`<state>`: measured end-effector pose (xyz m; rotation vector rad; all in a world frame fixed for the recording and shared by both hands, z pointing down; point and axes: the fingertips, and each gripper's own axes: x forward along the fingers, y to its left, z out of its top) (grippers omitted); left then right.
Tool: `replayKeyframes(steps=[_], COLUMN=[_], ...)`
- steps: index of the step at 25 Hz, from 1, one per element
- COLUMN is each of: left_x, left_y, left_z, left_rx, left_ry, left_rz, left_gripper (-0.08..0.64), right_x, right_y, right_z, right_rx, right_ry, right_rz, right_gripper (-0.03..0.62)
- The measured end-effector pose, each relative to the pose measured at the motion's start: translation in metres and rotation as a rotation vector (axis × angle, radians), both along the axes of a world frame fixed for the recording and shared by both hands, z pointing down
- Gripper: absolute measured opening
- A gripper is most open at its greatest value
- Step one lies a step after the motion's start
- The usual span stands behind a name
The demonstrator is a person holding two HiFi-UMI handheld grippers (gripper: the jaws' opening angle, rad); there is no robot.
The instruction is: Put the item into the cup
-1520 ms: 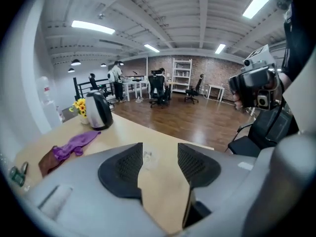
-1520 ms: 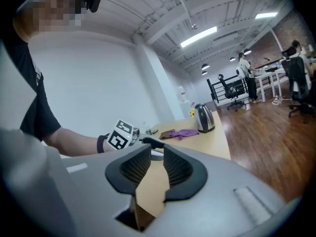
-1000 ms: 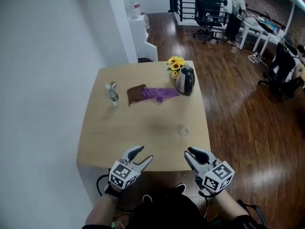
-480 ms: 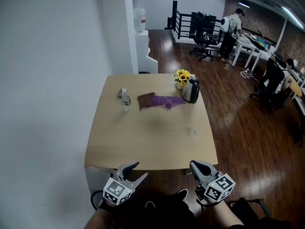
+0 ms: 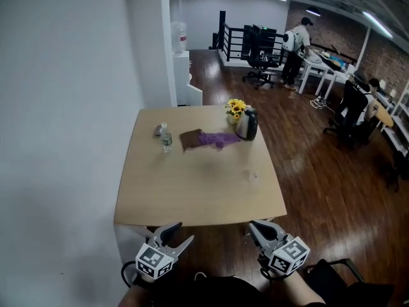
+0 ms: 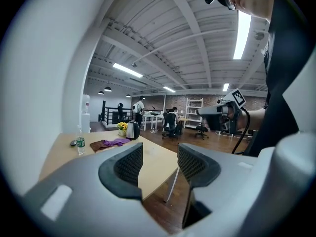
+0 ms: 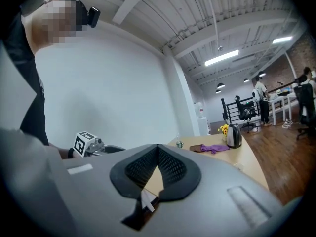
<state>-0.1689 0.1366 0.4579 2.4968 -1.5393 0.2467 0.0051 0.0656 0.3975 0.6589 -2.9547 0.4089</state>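
Observation:
A small clear cup (image 5: 249,175) stands on the right part of the wooden table (image 5: 192,197). A small grey item (image 5: 156,131) lies at the far left beside a water bottle (image 5: 166,139). Both grippers hang short of the table's front edge, close to my body and far from these objects. My left gripper (image 5: 181,233) is open, and its jaws stand apart with nothing between them in the left gripper view (image 6: 160,152). My right gripper (image 5: 258,229) is shut with nothing in it, and its pads meet at the tips in the right gripper view (image 7: 157,147).
At the table's far side lie a brown and purple cloth (image 5: 206,139), a dark kettle (image 5: 246,125) and yellow flowers (image 5: 236,107). A white wall (image 5: 64,107) runs along the left. Office chairs, desks and people are far off at the back right.
Both grippers have drawn back from over the table's front edge to below it. The head view has pulled away, so the table looks smaller and farther.

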Motion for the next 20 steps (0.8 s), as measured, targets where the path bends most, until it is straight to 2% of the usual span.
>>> replayKeyframes(steps=[4,20], left_x=[0.017,0.047], left_y=[0.004,0.006], left_z=[-0.008,-0.028], left_rx=[0.019,0.069], left_ry=[0.018,-0.024], left_rz=[0.004,-0.034], left_gripper=[0.213,0.204], right_x=[0.009,0.038], right_y=[0.006,0.018], right_z=[-0.007,-0.014], right_rx=[0.021,0.059], right_ry=[-0.003,0.008], right_rz=[-0.016,-0.075], right_gripper=[0.008,0.008])
